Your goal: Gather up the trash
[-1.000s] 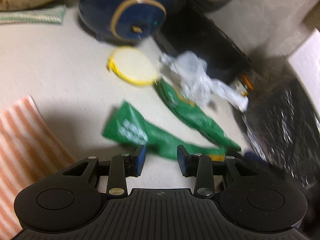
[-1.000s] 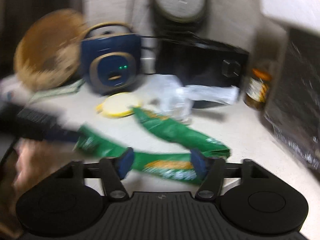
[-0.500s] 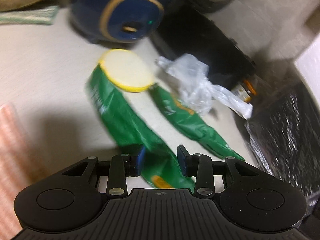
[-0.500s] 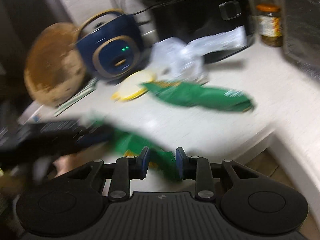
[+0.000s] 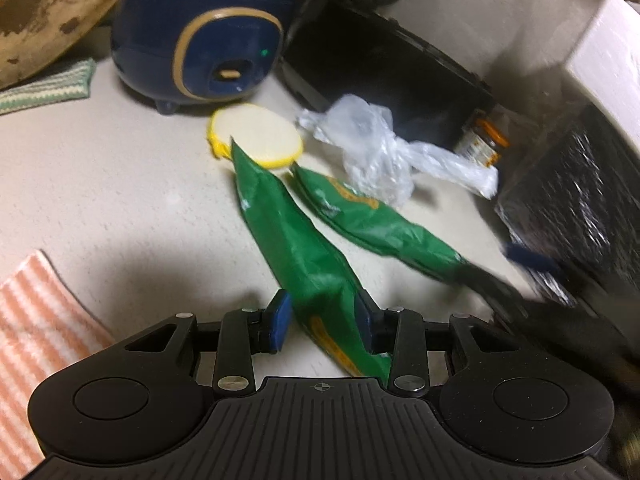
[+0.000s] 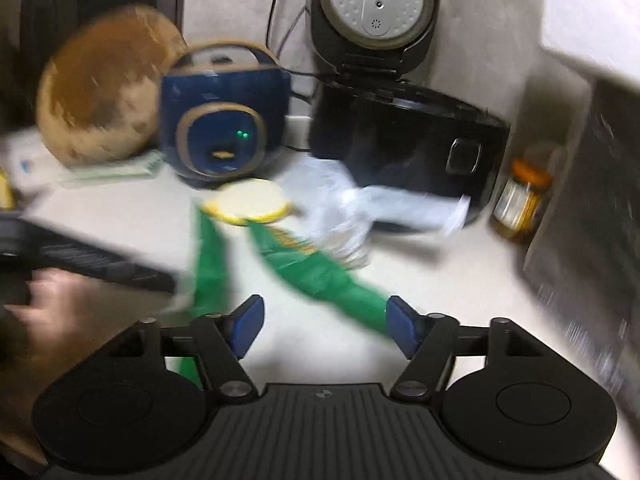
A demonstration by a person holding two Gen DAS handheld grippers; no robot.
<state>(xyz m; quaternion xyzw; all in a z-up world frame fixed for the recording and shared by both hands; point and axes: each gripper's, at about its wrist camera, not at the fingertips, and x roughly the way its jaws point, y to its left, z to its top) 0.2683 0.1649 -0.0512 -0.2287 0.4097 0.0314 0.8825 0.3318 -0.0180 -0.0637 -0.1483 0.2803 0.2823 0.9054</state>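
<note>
My left gripper [image 5: 322, 320] is shut on a green snack wrapper [image 5: 288, 232], which sticks out forward between the blue pads towards a yellow lid [image 5: 256, 136]. A second green wrapper [image 5: 384, 224] lies on the counter beside it, next to a crumpled clear plastic bag [image 5: 372, 152]. My right gripper [image 6: 324, 324] has its jaws opening wide, with nothing pressed between the pads. The near end of the second wrapper [image 6: 320, 276] lies just ahead of the right pad. In the right wrist view a hand [image 6: 52, 308] with the left gripper carries the held wrapper [image 6: 208, 264], blurred.
A blue appliance [image 5: 200, 40] and a black rice cooker [image 6: 400, 136] with its lid up stand at the back. A jar [image 6: 520, 196] and a black crinkly bag [image 5: 580, 208] are on the right. An orange striped cloth [image 5: 32, 320] lies near left, below a round wooden board [image 5: 40, 12].
The left gripper took hold of one green wrapper and swung it round to point away. The right gripper closed on that wrapper's end, then opened wide again and let go.
</note>
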